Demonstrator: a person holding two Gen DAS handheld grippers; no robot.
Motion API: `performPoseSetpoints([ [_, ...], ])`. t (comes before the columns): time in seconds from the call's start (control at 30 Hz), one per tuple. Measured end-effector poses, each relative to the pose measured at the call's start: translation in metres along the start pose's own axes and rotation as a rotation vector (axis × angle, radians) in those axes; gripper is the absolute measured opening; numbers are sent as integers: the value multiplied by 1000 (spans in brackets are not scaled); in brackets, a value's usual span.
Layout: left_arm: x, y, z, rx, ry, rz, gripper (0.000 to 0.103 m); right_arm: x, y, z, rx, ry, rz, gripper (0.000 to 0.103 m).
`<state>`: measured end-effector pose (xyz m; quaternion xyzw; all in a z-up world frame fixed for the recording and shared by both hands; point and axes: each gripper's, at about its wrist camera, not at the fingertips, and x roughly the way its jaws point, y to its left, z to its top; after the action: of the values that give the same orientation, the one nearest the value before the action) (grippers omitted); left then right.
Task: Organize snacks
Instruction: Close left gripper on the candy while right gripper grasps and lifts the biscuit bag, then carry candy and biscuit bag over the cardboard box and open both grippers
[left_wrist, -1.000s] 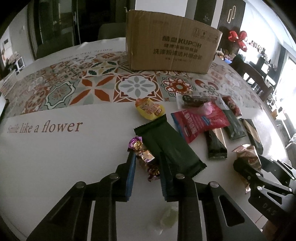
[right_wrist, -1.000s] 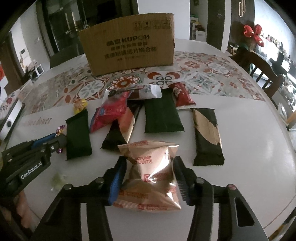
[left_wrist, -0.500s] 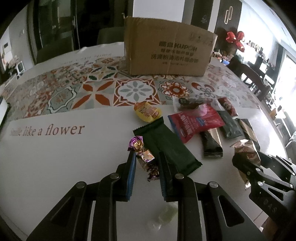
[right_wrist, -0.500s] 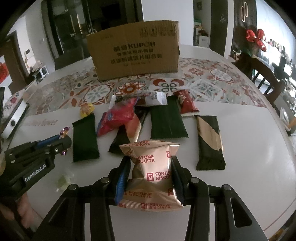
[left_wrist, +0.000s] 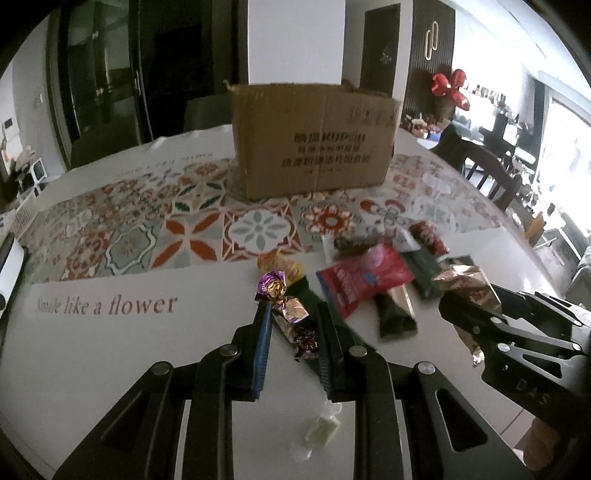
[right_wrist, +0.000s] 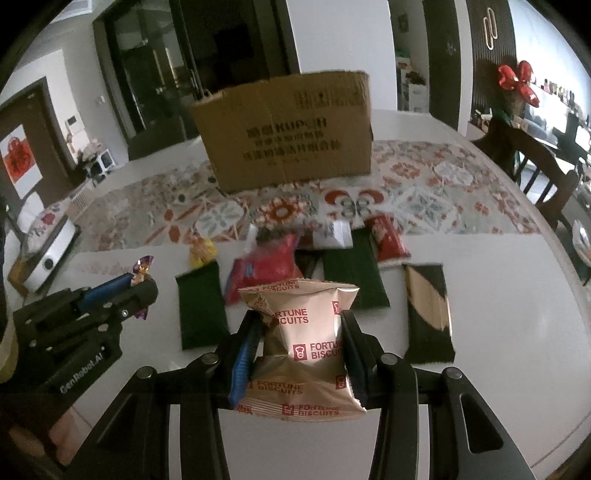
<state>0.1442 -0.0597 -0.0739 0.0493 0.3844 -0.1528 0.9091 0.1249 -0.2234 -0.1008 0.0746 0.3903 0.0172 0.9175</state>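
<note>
cardboard box (right_wrist: 284, 133) ahead, snack packets (right_wrist: 354, 273) between

table (left_wrist: 92, 350) | on it: cardboard box (left_wrist: 314, 147), snack packets (right_wrist: 201, 310), patterned runner (left_wrist: 147, 229)

the left black two-finger gripper with blue-padded fingers (left_wrist: 291, 328) points forward over the table, its jaws pinched on a purple-and-gold foil-wrapped candy (left_wrist: 290, 314) that stands up between the pads. the right black two-finger gripper with a blue pad on one finger (right_wrist: 301, 350) sits just beside it, level, jaws clamped on the sides of a shiny beige fortune biscuits packet (right_wrist: 306, 343) held upright.
</note>
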Motion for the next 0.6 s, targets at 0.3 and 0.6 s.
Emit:
performPoseSetpoints([
  [0.3, -17, -2, 29, 38, -103, 27, 24, -13, -1, 32, -10, -97, 16, 44],
  [0.6, -21, -1, 73, 75, -176, 7, 24, -23, -3, 76, -41, -186, 40, 44],
])
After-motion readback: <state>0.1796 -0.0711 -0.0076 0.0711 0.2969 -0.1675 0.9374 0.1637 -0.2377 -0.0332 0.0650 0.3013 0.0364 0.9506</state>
